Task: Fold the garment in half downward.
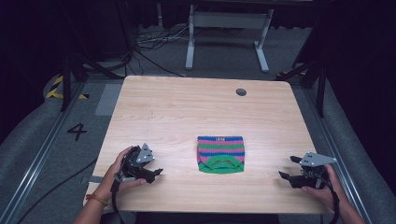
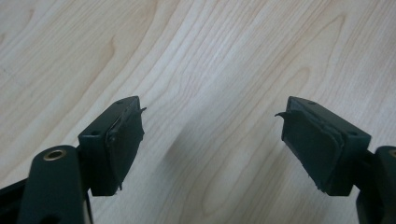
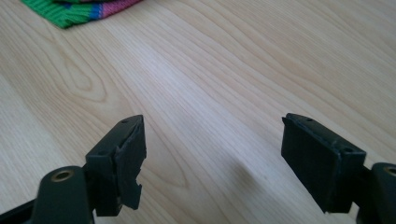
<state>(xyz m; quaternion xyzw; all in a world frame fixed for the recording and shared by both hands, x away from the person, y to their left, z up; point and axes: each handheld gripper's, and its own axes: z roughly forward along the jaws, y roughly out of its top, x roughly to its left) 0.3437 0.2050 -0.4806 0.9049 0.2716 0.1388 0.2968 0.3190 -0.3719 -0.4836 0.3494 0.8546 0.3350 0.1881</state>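
Apparently done or pausing: both grippers, left (image 1: 156,173) and right (image 1: 286,167), rest released, flanking the folded striped cloth (image 1: 221,154); any next move requires reaching inward.

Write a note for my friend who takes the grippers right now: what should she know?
Left gripper: open, holding nothing, low over the table near its front left.
Right gripper: open, holding nothing, near the front right edge.
Striped knitted cloth: lies flat in a neat folded square between the two grippers, apart from both; its corner shows at the top of the right gripper view.
Done: the cloth looks folded already.
Left: perhaps nothing; if more folding is wanted, either gripper must first reach in to the cloth.
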